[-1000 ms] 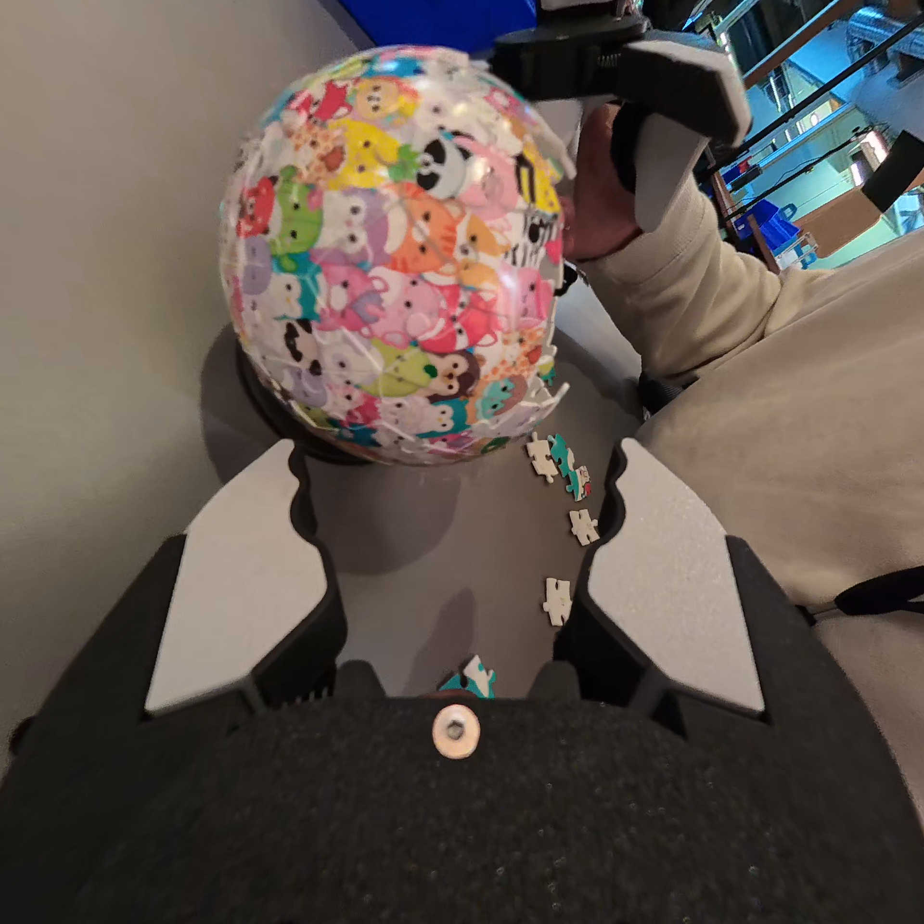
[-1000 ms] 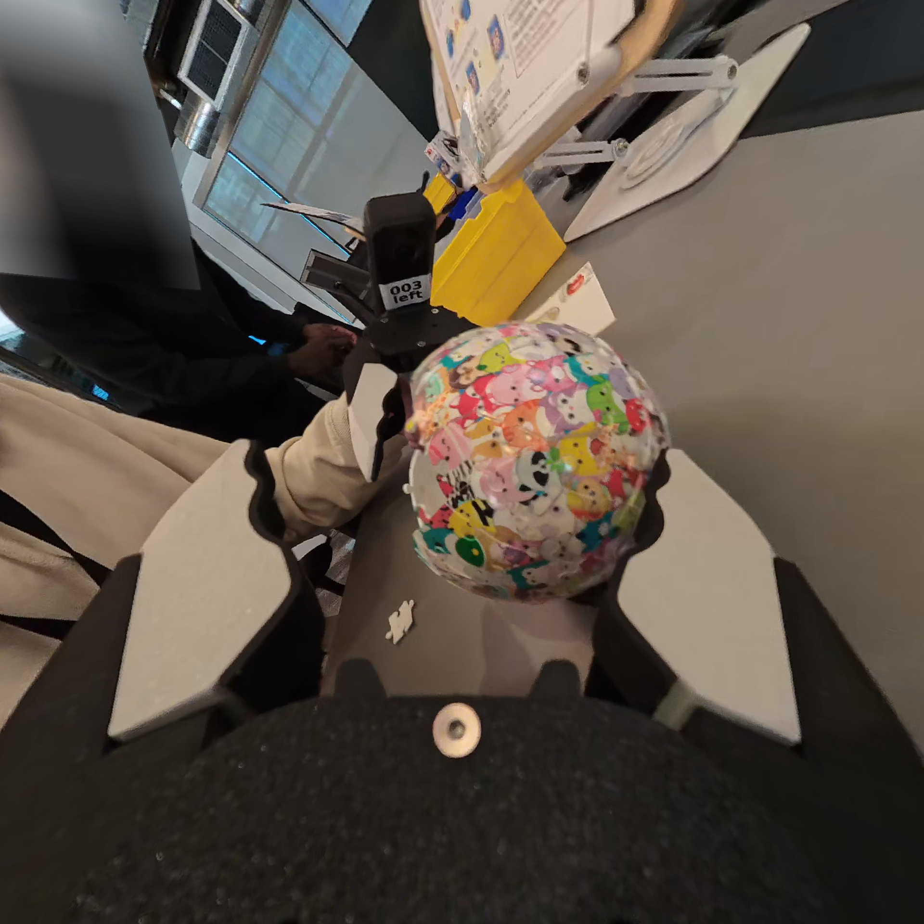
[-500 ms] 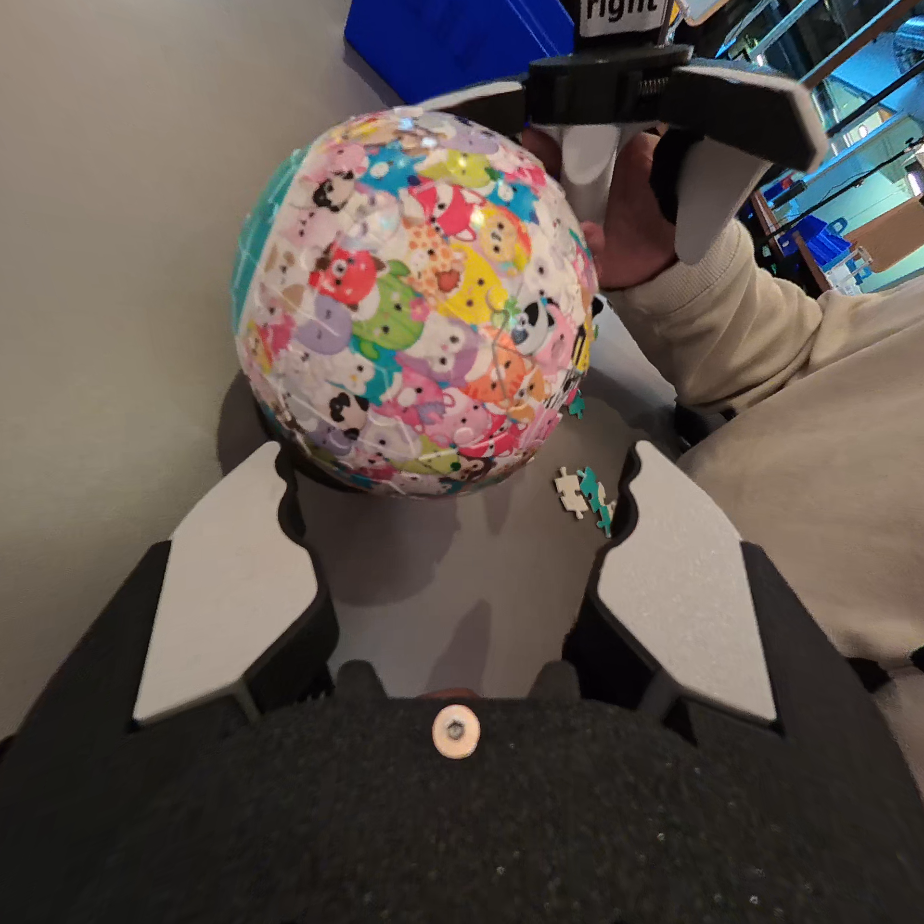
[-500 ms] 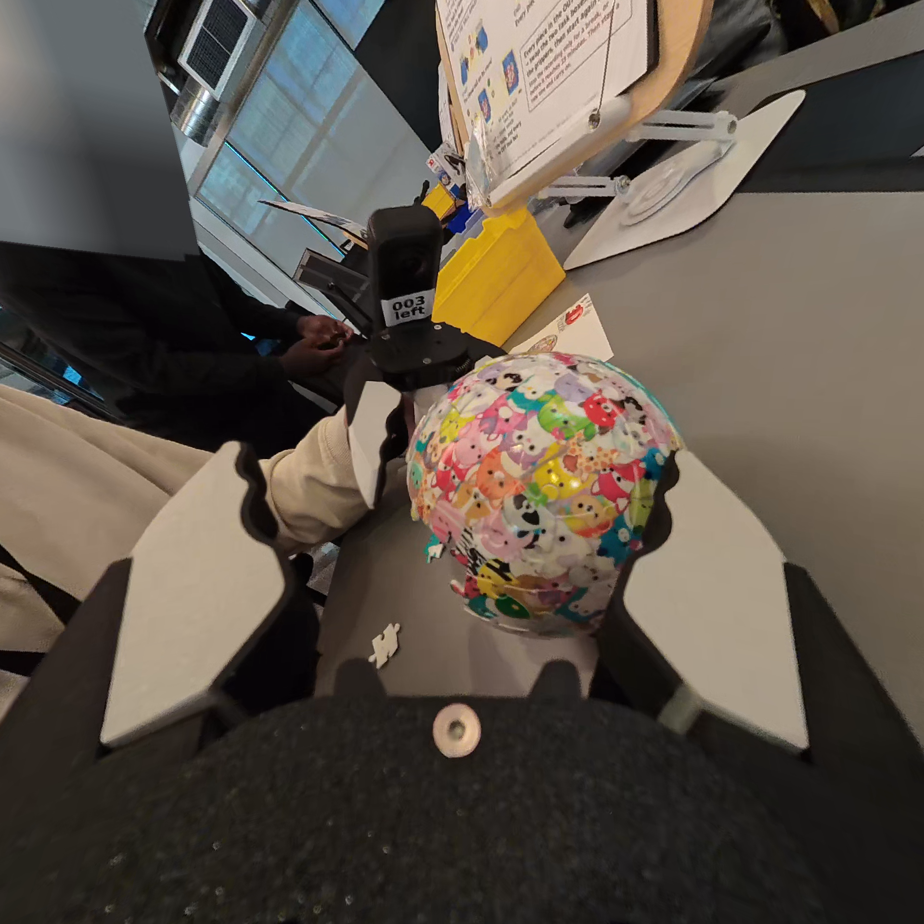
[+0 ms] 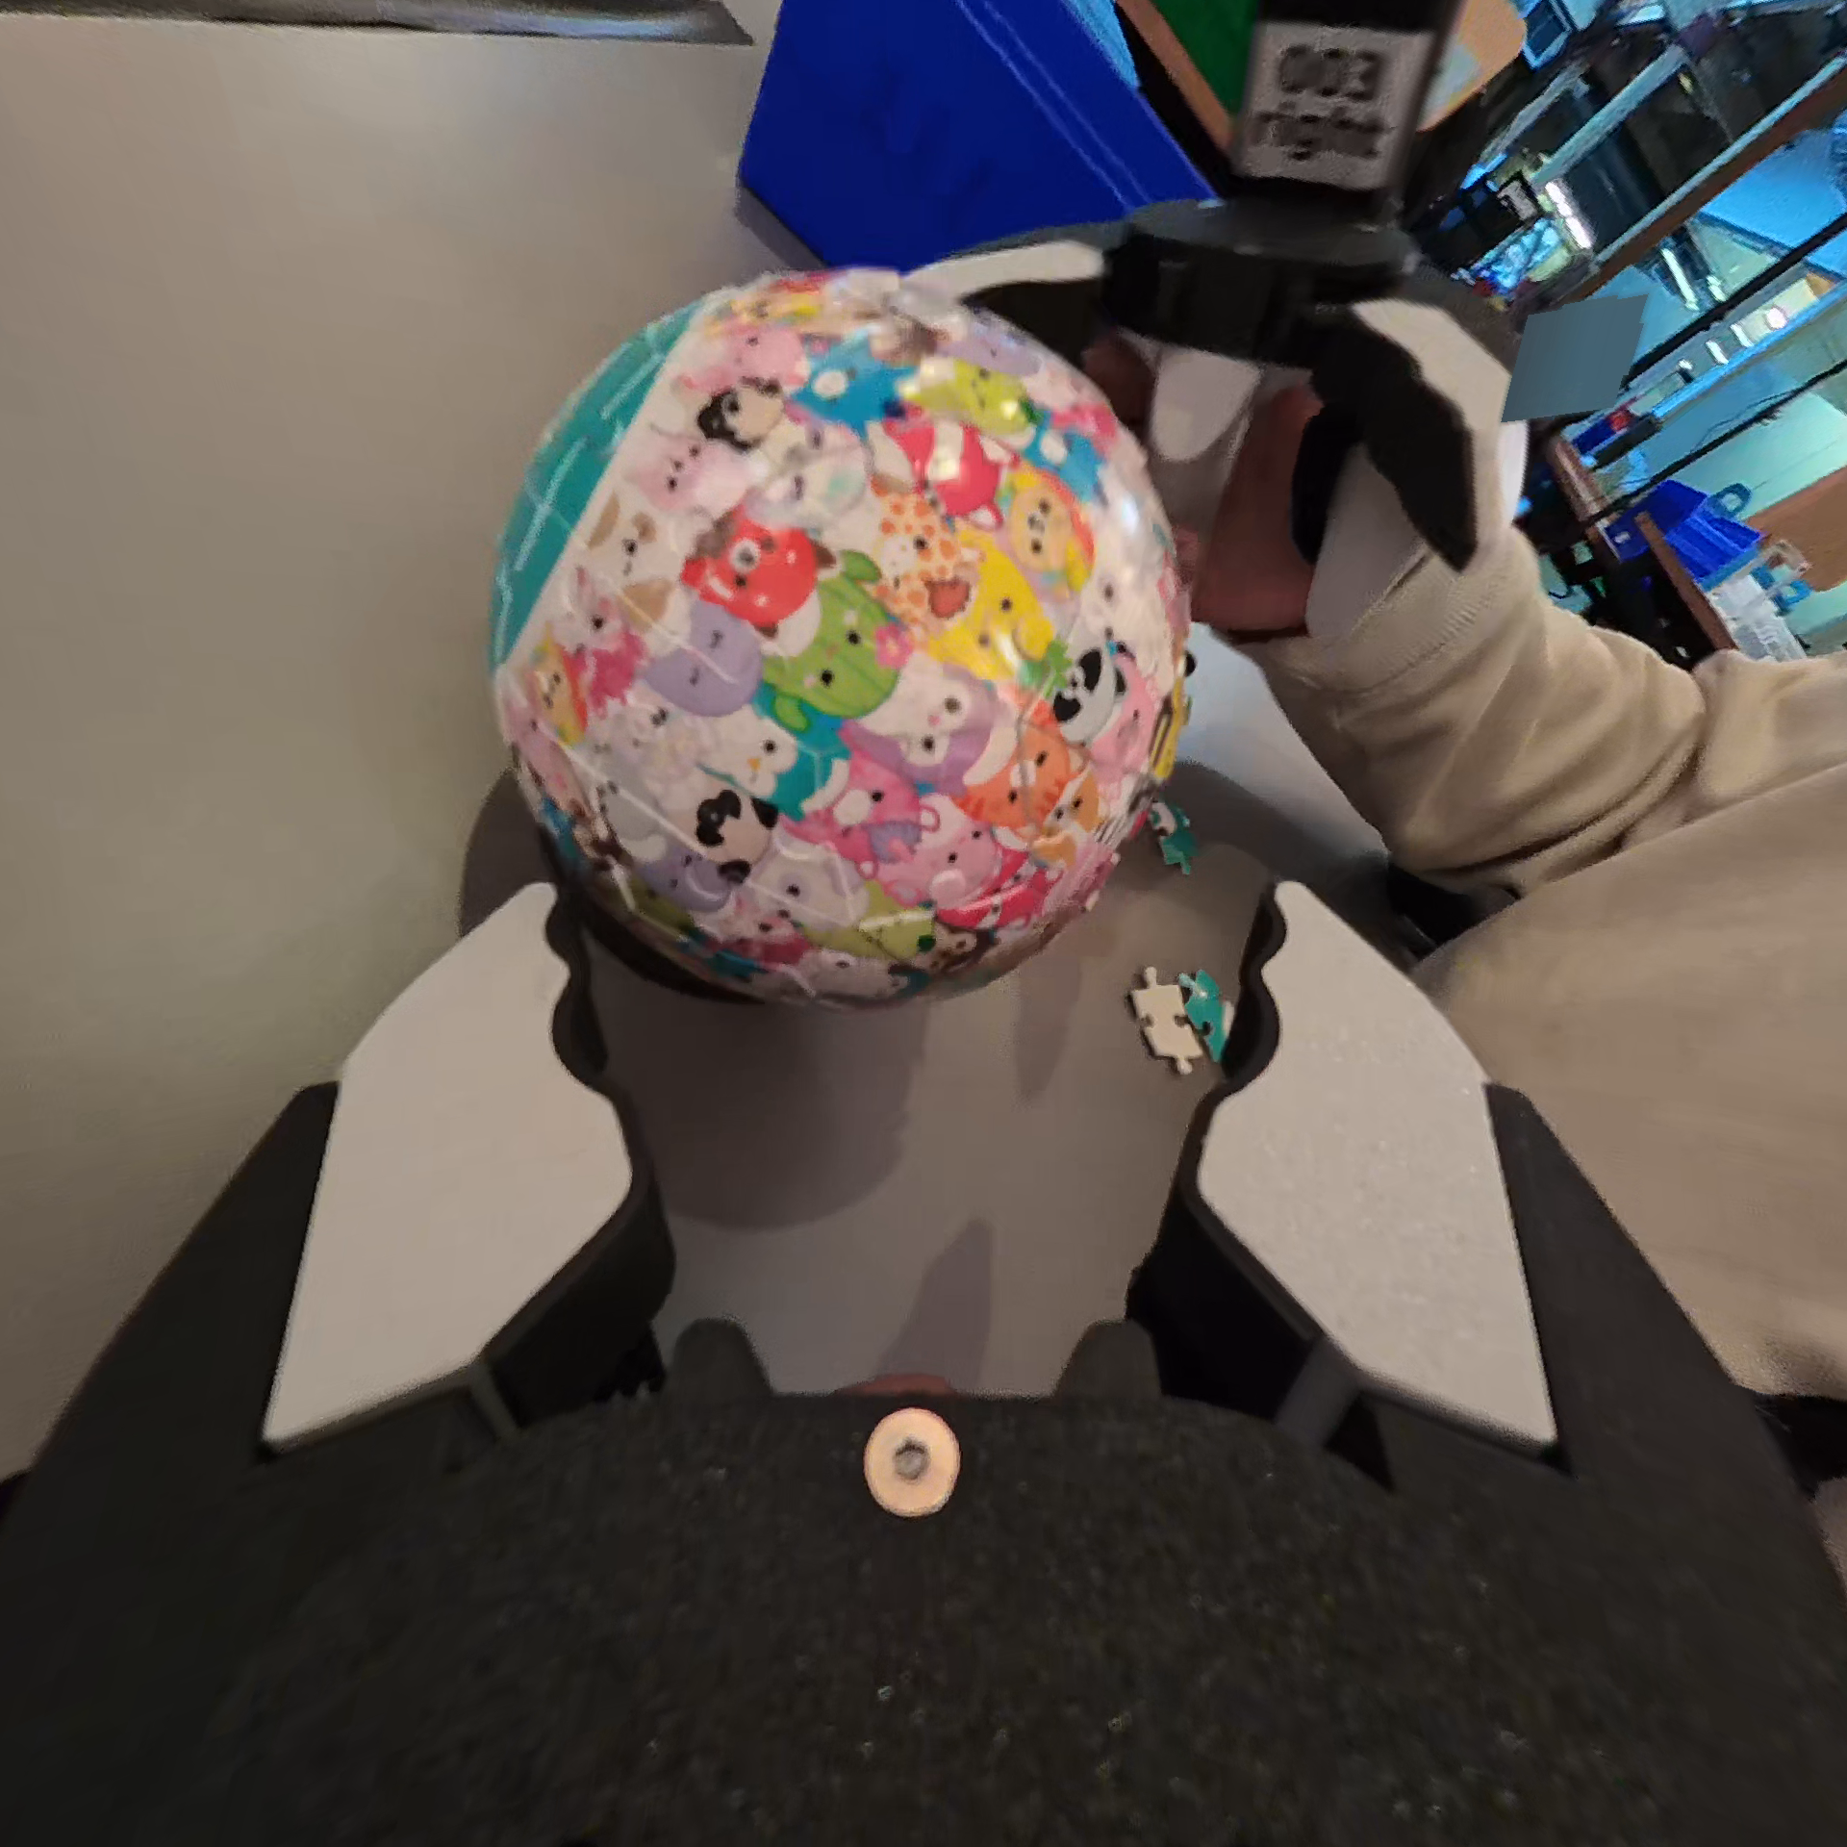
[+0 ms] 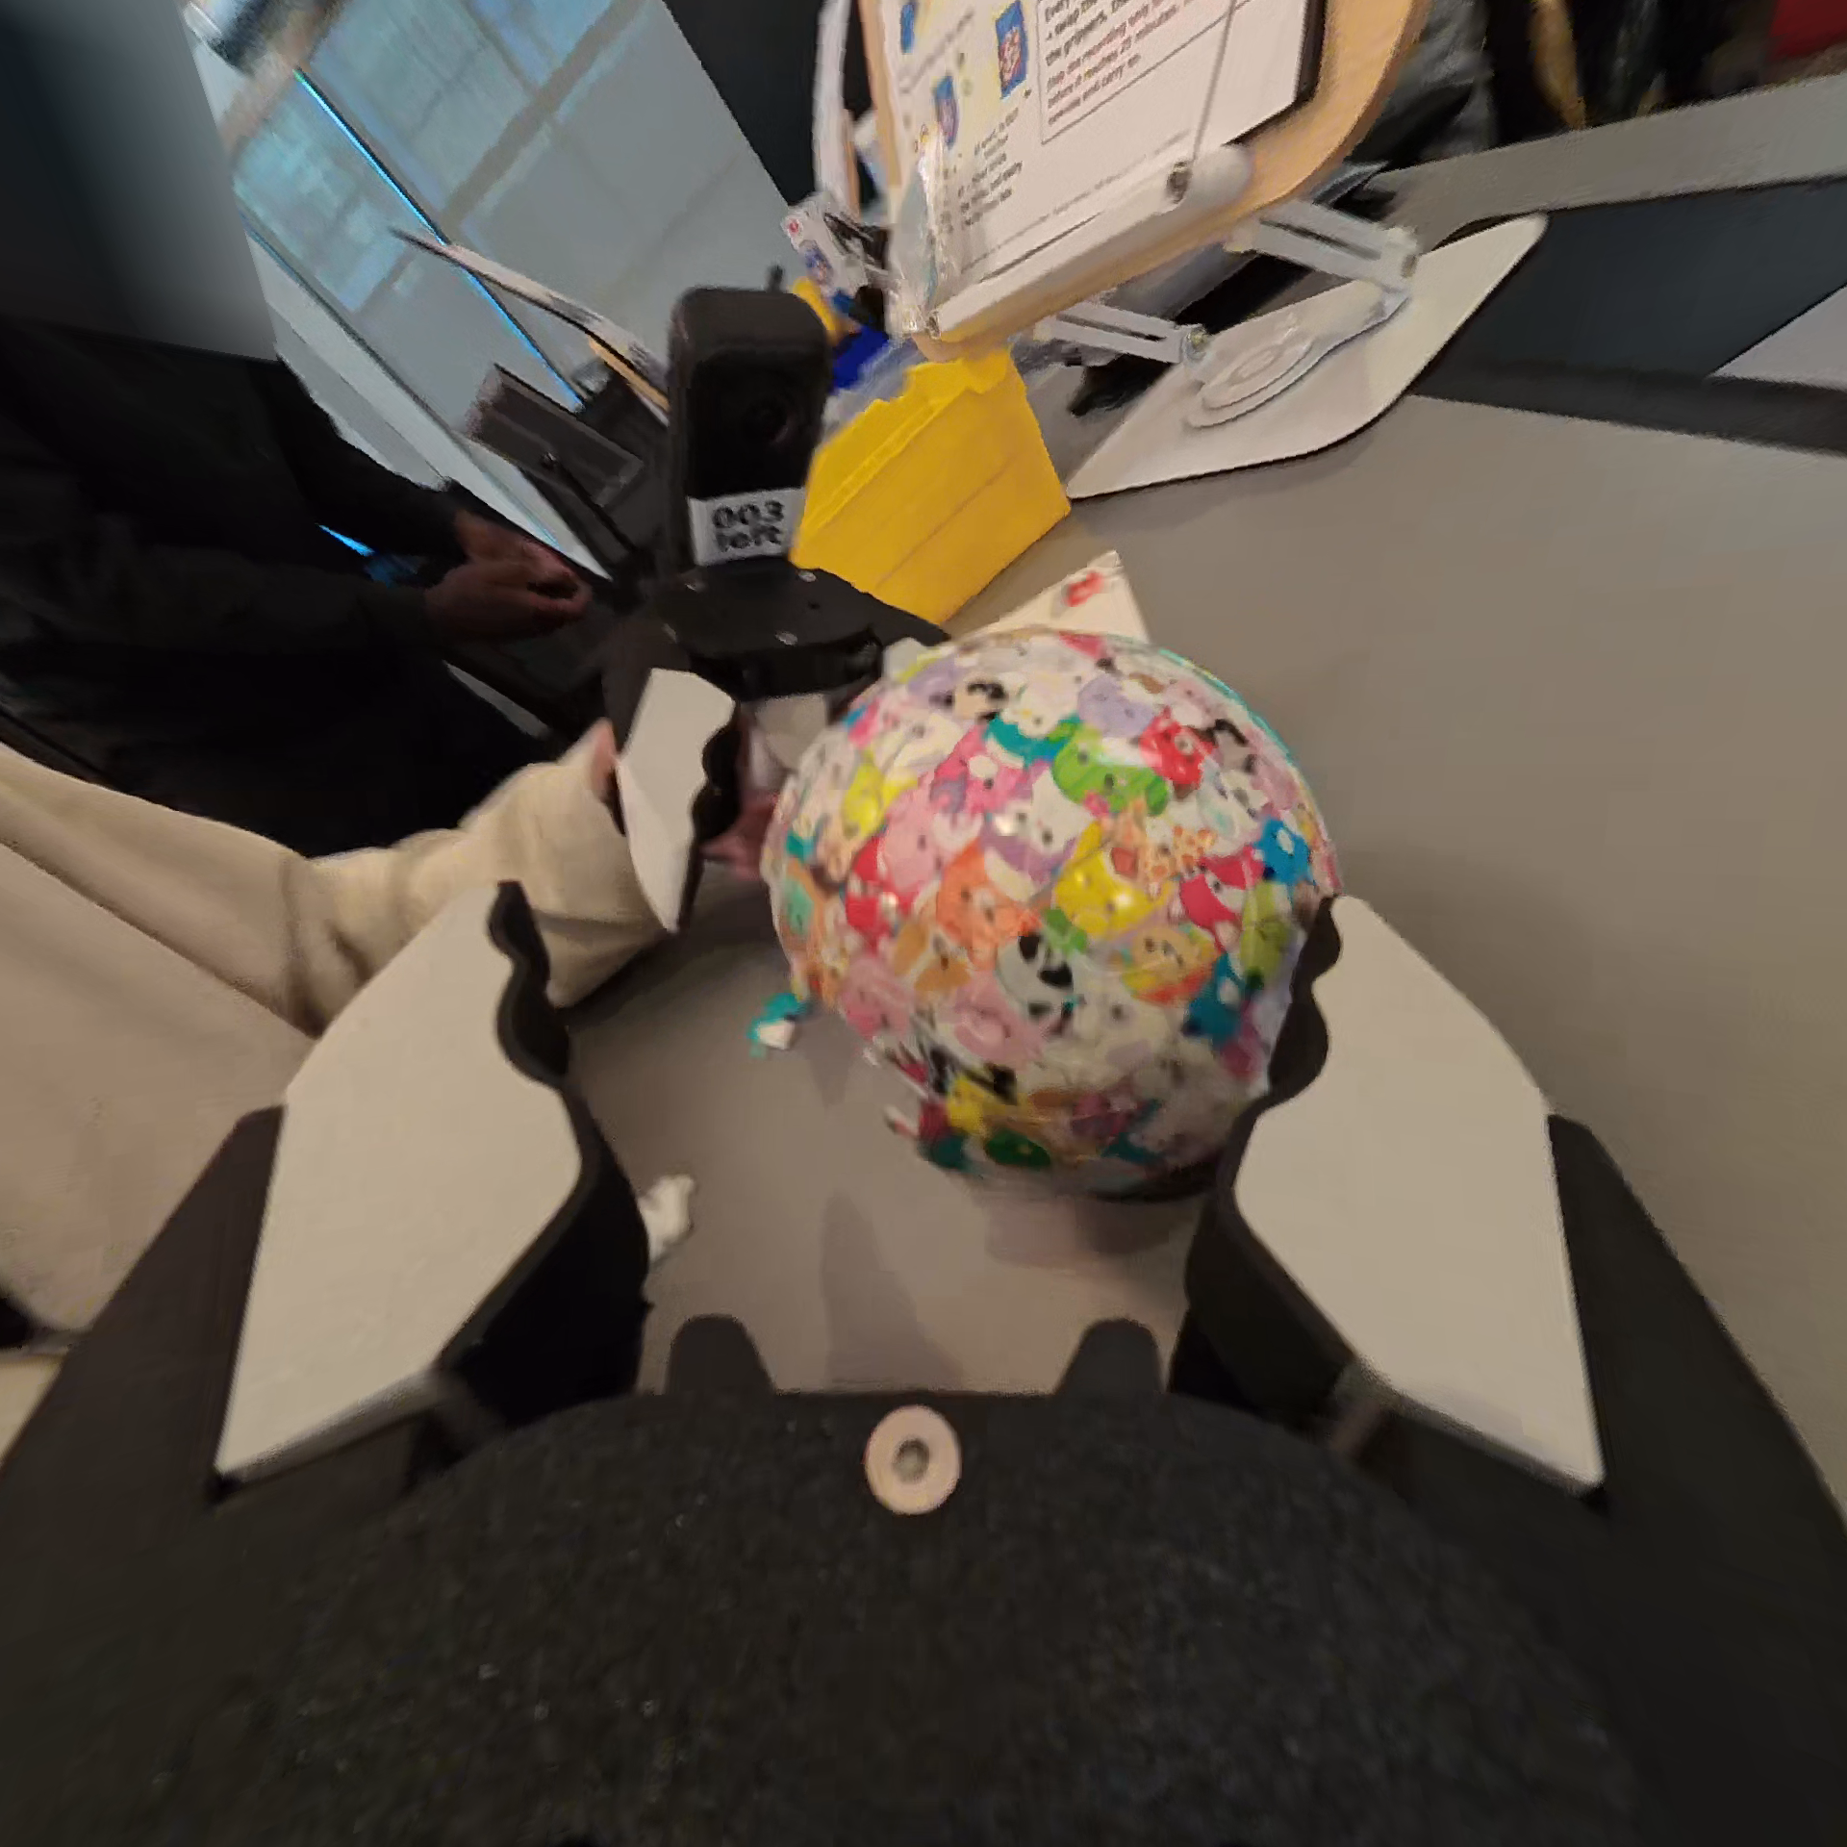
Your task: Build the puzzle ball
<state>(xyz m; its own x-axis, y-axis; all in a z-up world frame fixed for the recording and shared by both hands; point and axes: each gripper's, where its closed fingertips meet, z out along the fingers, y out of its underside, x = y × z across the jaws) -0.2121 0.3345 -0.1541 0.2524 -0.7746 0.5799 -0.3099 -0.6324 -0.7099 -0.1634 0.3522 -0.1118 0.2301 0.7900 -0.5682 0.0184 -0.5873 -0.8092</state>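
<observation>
Fingers (image 5: 470,1129) of the left gripper (image 5: 915,1009) spread wide, nothing between them — the puzzle ball (image 5: 840,640) sits just beyond their tips, slightly to the left of centre. Right gripper (image 6: 915,1009) likewise spread and empty; its right-hand finger (image 6: 1399,1149) overlaps the ball's (image 6: 1049,910) lower right edge in the right wrist view, though contact cannot be told from this blurred frame.

Ball stands on the grey counter (image 5: 250,500), on what looks like a dark ring base at its underside. Surface covered in bright cartoon animal faces; a teal patch (image 5: 560,480) shows at its upper left in the left wrist view.

Loose pieces on the counter near the ball:
- a white piece and a teal one (image 5: 1179,1014) lying together, just inside the left gripper's right-hand finger
- a small teal piece (image 5: 1171,835) close to the ball's lower right
- in the right wrist view, a multicoloured piece (image 6: 778,1019) left of the ball and a white piece (image 6: 668,1204) nearer the camera

Each gripper appears in the other's view, beside the ball, held by a hand in a cream sleeve (image 5: 1499,720).

Background — blue bin (image 5: 949,130), yellow bin (image 6: 929,500), a paper sheet on a wooden board (image 6: 1099,130) propped on a white stand.
</observation>
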